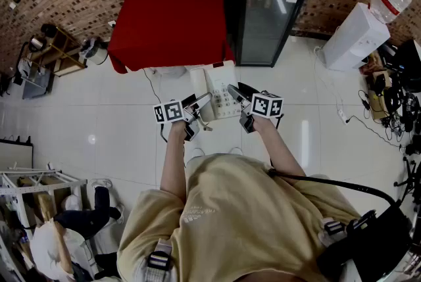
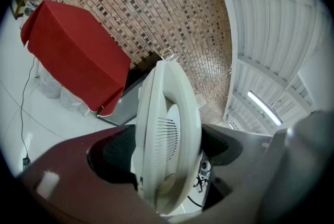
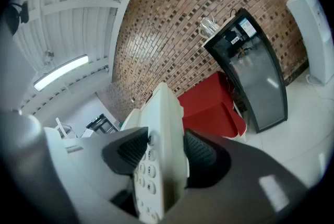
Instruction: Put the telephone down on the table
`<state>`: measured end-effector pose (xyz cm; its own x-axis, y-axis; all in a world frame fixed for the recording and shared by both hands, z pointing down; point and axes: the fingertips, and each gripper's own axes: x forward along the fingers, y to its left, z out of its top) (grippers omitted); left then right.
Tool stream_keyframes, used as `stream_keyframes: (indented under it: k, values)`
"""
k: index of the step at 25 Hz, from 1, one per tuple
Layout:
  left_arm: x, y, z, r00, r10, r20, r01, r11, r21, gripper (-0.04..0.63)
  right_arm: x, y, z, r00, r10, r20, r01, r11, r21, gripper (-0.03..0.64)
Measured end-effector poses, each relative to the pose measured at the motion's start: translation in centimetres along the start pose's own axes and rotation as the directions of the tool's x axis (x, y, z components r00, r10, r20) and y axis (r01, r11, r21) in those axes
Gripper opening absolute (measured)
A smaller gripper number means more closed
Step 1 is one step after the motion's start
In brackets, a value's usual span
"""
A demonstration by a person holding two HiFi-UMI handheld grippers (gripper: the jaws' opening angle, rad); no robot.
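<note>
Pinching w/ left gripper (image 2: 167, 147) on the handset (image 2: 168, 124) of the telephone (image 1: 220, 95), ribbed pads pressing both flanks by the earpiece grille, no gap showing. Pinching w/ right gripper (image 3: 162, 152) on the keypad edge of the base, pads tight on either face. In head view, gripping from both sides: left gripper (image 1: 197, 107) on the handset side, right gripper (image 1: 242, 98) on the keypad side.

Carrying the telephone in the air, just in front of the bench (image 1: 168, 24) and near its front right corner, above the white floor (image 1: 118, 136), not yet over the red bench top. Standing just right of the bench: a black glass-door cabinet (image 1: 270, 11). Farther right of the bench: a water dispenser (image 1: 355, 34).

Judging the handling: hard plastic shell, stiff, prob. light, so no need for extra squeeze. Smooth and glossy, so likely slippery under narrow pads. Handset prob. sitting loose in its cradle, so risking a slide-off if tilted. Suggesting a level carry, w/ grips as now: one on the handset, one on the base edge clear of the buttons. Cannot tell re a cord.

Needing next, by judgement: moving fwd over the bench, lowering flat, then releasing both sides.
</note>
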<state>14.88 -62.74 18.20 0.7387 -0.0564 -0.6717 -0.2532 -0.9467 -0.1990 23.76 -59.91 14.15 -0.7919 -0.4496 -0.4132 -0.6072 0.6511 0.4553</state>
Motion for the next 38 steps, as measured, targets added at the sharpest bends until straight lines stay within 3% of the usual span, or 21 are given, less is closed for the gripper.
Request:
stream_keyframes:
  k: [5, 9, 13, 17, 25, 38]
  values:
    - [2.4, 0.8, -1.3, 1.000, -0.016, -0.003, 0.016, 0.999, -0.046, 0.385, -1.1, -2.4, 0.9, 0.999, -0.011, 0.039, 0.011, 1.000, 0.016, 0.209]
    - [2.4, 1.2, -1.0, 1.000, -0.013, 0.010, 0.014, 0.999, -0.037, 0.385, -0.8, -2.7, 0.7, 1.000, -0.011, 0.028, 0.011, 1.000, 0.019, 0.207]
    - [4.6, 4.0, 1.8, 1.000, -0.015, -0.002, 0.015, 1.000, -0.024, 0.385, 2.6, -5.2, 2.5, 0.999, -0.025, 0.025, 0.025, 1.000, 0.009, 0.207]
    - [6.4, 10.2, 5.1, 0.999, -0.032, -0.014, 0.032, 0.999, -0.031, 0.385, 8.5, -9.3, 2.9, 0.998, -0.056, 0.014, 0.056, 0.998, 0.013, 0.208]
    - [9.9, 19.6, 15.7, 0.996, -0.075, -0.038, 0.074, 0.997, -0.030, 0.385, 20.6, -14.4, 7.9, 0.992, -0.117, 0.050, 0.117, 0.993, -0.001, 0.209]
    - [20.0, 30.1, 22.3, 0.989, -0.106, -0.105, 0.106, 0.994, -0.015, 0.385, 29.0, -25.7, 13.4, 0.978, -0.169, 0.123, 0.170, 0.986, 0.004, 0.209]
